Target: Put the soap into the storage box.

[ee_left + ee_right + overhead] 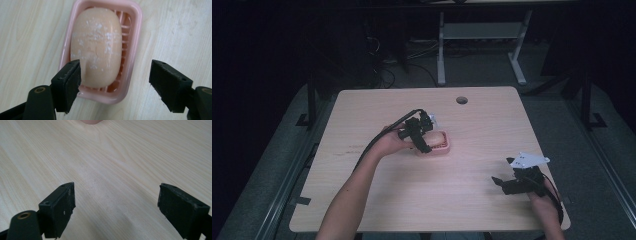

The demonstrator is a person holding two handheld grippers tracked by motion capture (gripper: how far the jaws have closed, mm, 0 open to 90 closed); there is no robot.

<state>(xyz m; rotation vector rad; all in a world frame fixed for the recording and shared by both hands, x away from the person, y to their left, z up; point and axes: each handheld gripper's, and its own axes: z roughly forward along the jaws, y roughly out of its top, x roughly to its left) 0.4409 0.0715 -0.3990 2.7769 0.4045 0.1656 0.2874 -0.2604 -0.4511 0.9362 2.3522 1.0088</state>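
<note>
A peach-coloured bar of soap [96, 47], dusted with white flecks, lies in a pink slotted soap dish [132, 52] near the table's middle [441, 146]. My left gripper [419, 134] hovers right over the dish with its jaws open. In the left gripper view one pad [68, 82] touches the near end of the soap and the other pad [170, 83] stands off to the side, outside the dish. My right gripper [512, 181] rests open near the table's front right corner, with bare wood between its jaws [116, 202].
The light wooden table [377, 190] has a round cable hole [461, 100] at its far edge. Behind the table stand the white legs of another desk [441, 50] and some cables on the floor.
</note>
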